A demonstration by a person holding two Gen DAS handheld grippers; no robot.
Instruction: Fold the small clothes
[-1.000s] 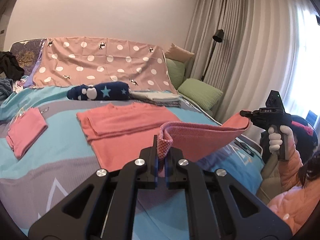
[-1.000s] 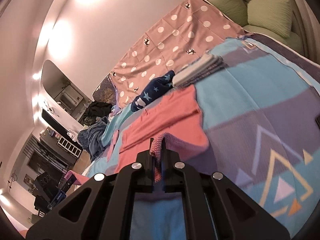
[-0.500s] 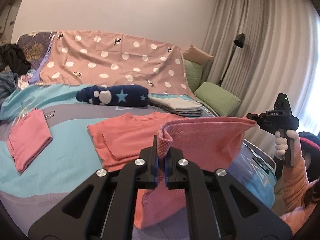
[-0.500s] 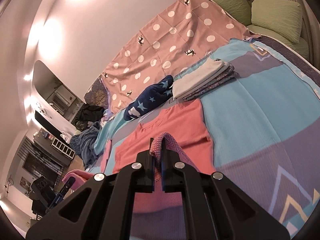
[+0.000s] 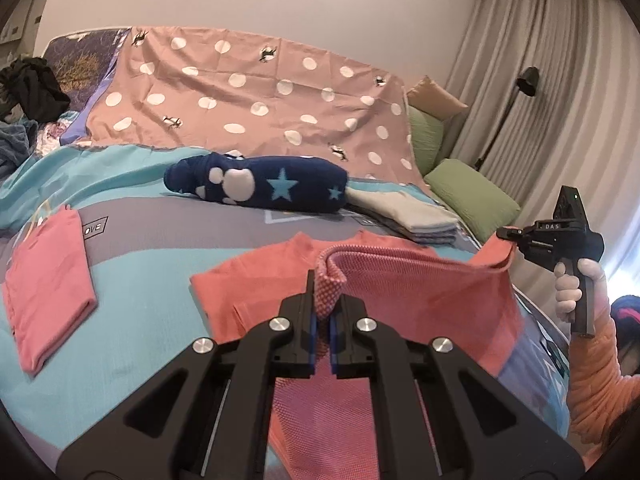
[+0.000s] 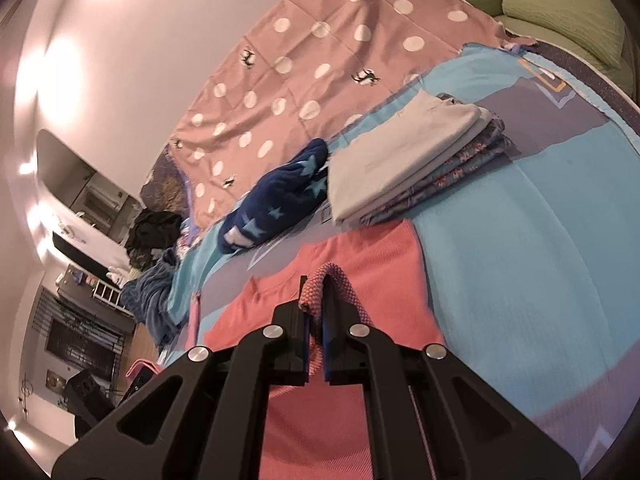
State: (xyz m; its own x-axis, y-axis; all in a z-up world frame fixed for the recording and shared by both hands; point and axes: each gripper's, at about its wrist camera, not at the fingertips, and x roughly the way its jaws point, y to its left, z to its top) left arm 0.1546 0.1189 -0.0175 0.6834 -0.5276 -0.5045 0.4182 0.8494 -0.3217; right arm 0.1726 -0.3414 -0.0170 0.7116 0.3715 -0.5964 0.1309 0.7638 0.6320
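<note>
Across the blue-grey bedspread (image 5: pixel 132 264) lie folded clothes, curtains (image 5: pixel 532 40) behind.

A home bedroom: bed (image 5: pixel 152 280), pillows (image 5: pixel 472 196), curtains (image 5: pixel 560 80), floor lamp (image 5: pixel 528 80).

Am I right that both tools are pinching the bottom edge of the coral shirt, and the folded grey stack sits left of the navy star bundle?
Not quite: the left wrist view shows the folded grey stack right of the navy star bundle. Both the left tool and right tool do pinch the coral shirt.
</note>
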